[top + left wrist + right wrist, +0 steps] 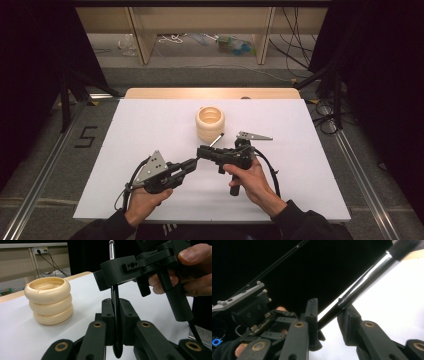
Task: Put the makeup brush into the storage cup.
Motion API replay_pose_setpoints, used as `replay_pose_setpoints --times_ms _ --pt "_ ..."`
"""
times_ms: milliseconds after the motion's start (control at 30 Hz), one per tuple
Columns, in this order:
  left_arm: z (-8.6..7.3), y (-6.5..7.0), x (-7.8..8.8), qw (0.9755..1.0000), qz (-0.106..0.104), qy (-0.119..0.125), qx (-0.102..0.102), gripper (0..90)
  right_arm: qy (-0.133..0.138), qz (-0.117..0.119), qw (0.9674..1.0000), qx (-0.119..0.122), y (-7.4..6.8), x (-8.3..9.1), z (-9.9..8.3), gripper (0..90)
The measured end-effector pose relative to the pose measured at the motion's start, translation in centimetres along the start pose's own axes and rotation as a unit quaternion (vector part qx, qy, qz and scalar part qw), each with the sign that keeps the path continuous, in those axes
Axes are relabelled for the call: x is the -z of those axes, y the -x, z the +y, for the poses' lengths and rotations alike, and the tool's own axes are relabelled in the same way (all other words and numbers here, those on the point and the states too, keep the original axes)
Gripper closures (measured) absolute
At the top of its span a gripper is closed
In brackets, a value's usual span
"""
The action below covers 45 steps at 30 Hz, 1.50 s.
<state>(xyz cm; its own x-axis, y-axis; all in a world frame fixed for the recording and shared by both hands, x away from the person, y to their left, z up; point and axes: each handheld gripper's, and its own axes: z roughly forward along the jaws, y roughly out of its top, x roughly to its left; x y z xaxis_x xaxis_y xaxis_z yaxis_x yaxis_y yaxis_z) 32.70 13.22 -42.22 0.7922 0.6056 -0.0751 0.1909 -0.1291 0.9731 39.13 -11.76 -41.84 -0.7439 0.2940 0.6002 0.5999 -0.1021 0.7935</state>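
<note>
White table (150,125) here, a wooden strip showing along its far edge. A stack of three cream rings (210,123) stands on it near the middle toward the back, upright, with bare white surface all around it.

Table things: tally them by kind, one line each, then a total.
Cream rings, stacked: 3
Slim rod, black handle and metal shaft: 1
Hand-held grippers, left hand-held gripper and right hand-held gripper: 2
Total: 6
</note>
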Motion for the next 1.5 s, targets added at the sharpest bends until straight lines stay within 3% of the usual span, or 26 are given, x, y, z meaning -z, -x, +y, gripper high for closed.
replay_pose_setpoints --times_ms 167,267,400,467,533,633,767,900,1033,1067,1200,1367,1467,1500 --pt "-0.1 0.0 0.0 1.0 -0.001 -0.001 0.001 82.9 0.005 0.011 0.9999 -0.004 -0.2 0.0 0.0 77.2" --pt "-0.1 -0.1 -0.1 1.0 -0.003 -0.003 0.001 81.8 0.007 0.027 0.9996 0.002 -0.6 -0.1 0.0 83.6" --pt "-0.1 0.0 -0.1 1.0 -0.003 -0.001 0.007 80.7 0.009 0.029 0.9994 0.014 -1.0 -0.1 0.1 84.0" --pt "-0.2 0.0 -0.2 1.0 -0.002 -0.009 0.002 71.5 0.014 0.031 0.9992 0.022 -1.1 -0.1 0.2 84.0" --pt "-0.2 -0.1 -0.3 0.9999 -0.006 -0.01 -0.003 69.4 0.01 0.028 0.9993 0.024 -1.2 0.0 0.3 84.0" --pt "-0.2 -0.1 -0.3 0.9999 0.001 -0.013 -0.002 55.7 0.005 0.021 0.9982 0.056 -1.7 0.1 0.5 84.0" --pt "-0.4 -0.2 -0.5 0.9996 0.007 -0.028 -0.002 49.9 -0.001 0.015 0.9967 0.079 -2.0 0.1 0.7 84.0" --pt "-0.5 -0.2 -0.6 0.9991 0.012 -0.04 -0.005 38.9 -0.01 0.003 0.9939 0.11 -2.3 0.2 0.9 84.0" --pt "-0.5 -0.3 -0.5 0.9988 0.008 -0.048 -0.005 35.5 -0.018 -0.008 0.9914 0.129 -2.3 0.2 1.0 84.0" --pt "-0.5 -0.3 -0.6 0.9987 0.006 -0.051 0.002 35.5 -0.019 -0.012 0.9904 0.137 -2.3 0.3 1.1 84.0" --pt "-0.6 -0.5 -0.5 0.9981 0.003 -0.062 -0.004 34.1 -0.031 -0.031 0.9846 0.169 -2.3 0.5 1.4 84.0" --pt "-0.7 -0.5 -0.5 0.9975 0.001 -0.071 -0.002 32.8 -0.045 -0.039 0.9814 0.183 -2.4 0.4 1.3 84.0" --pt "-0.8 -0.7 -0.4 0.9965 -0.003 -0.083 -0.01 32.2 -0.064 -0.056 0.9763 0.199 -2.4 0.5 1.5 84.0" --pt "-0.8 -0.7 -0.4 0.9965 -0.003 -0.083 -0.01 32.1 -0.064 -0.056 0.9763 0.199 -2.4 0.5 1.5 84.0"
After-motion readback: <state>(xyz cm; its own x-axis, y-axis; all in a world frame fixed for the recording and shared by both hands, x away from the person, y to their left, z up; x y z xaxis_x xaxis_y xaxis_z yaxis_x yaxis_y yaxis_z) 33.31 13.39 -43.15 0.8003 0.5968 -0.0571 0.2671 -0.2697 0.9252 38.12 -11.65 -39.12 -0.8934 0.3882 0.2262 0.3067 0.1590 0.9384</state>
